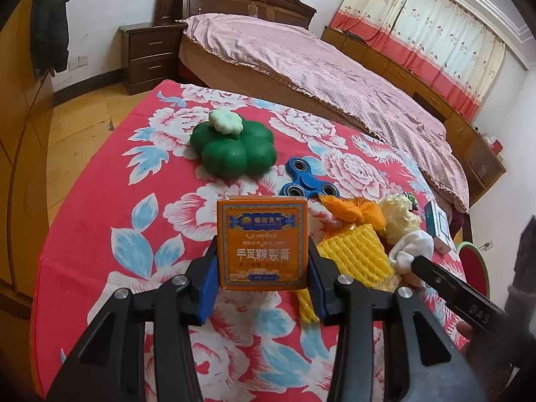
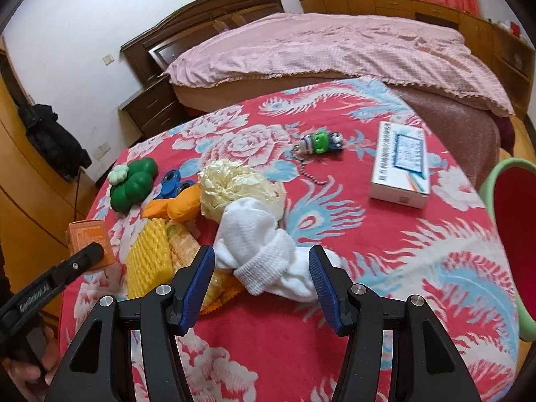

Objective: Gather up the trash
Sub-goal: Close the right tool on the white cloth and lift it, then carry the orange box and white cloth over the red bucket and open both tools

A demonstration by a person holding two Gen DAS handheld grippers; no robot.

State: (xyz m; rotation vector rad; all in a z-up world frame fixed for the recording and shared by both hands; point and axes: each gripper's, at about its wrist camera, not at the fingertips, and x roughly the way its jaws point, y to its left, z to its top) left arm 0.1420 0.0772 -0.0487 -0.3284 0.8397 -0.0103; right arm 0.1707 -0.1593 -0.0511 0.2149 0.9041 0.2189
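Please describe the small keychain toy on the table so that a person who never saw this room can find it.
Start at the red floral tablecloth and find the white carton near its far right edge. Just left of it lies the keychain toy, alone on the cloth. Only it has a green middle and a bead chain.

Orange box (image 1: 262, 244) reads "手足皲裂膏"; other print illegible

1 orange cardboard box (image 1: 262, 243) | 1 white cardboard box (image 2: 400, 164) | 1 green clover-shaped container (image 1: 233, 145) | 1 blue plastic fidget spinner (image 1: 306, 178) | 1 white sock (image 2: 268, 256) | 1 yellow foam net (image 2: 147, 256) | 1 crumpled cream paper ball (image 2: 239, 186) | 1 green keychain toy (image 2: 320, 142)
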